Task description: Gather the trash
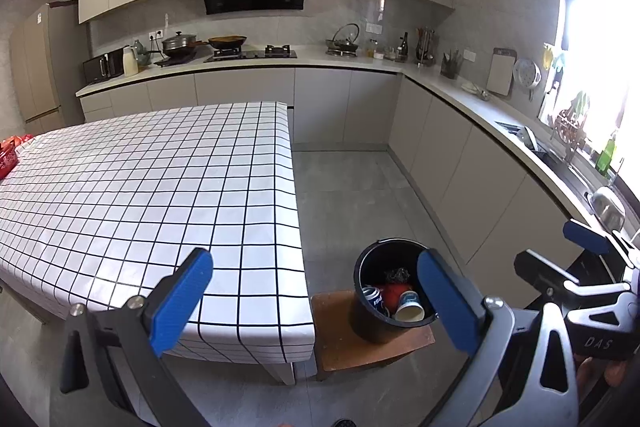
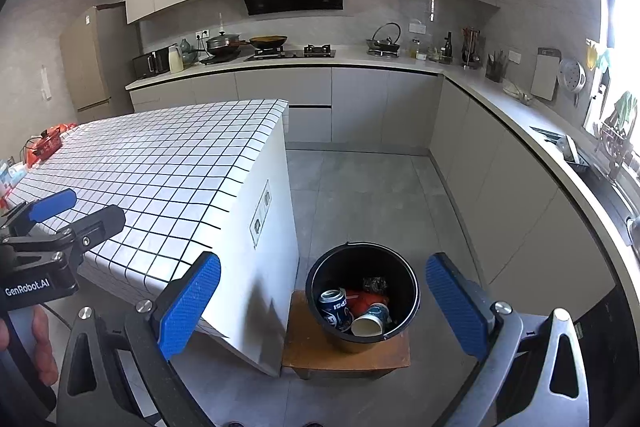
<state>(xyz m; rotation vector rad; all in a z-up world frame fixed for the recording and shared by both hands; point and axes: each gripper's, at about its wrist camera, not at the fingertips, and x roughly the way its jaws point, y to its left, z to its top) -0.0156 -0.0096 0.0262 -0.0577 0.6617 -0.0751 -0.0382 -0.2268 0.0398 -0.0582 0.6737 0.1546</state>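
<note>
A black bucket [image 1: 370, 327] [image 2: 360, 263] stands on a low brown stool [image 1: 372, 351] [image 2: 344, 355] beside the table's corner. Inside lie a blue Pepsi can [image 2: 336, 307] [image 1: 374, 298], a paper cup [image 2: 372, 321] [image 1: 410, 307] on its side, a red piece [image 2: 366, 301] and a dark crumpled wrapper [image 2: 374, 283]. My left gripper [image 1: 316, 303] [image 2: 98, 206] is open and holds nothing, above the table's near corner. My right gripper [image 2: 324, 303] [image 1: 548, 247] is open too, above and in front of the bucket.
The table wears a white checked cloth [image 1: 160, 187] [image 2: 160, 163], with red packets [image 2: 48, 143] at its far left end. Grey cabinets and a counter [image 1: 460, 163] run along the back and right walls. Grey floor [image 2: 360, 195] lies between table and cabinets.
</note>
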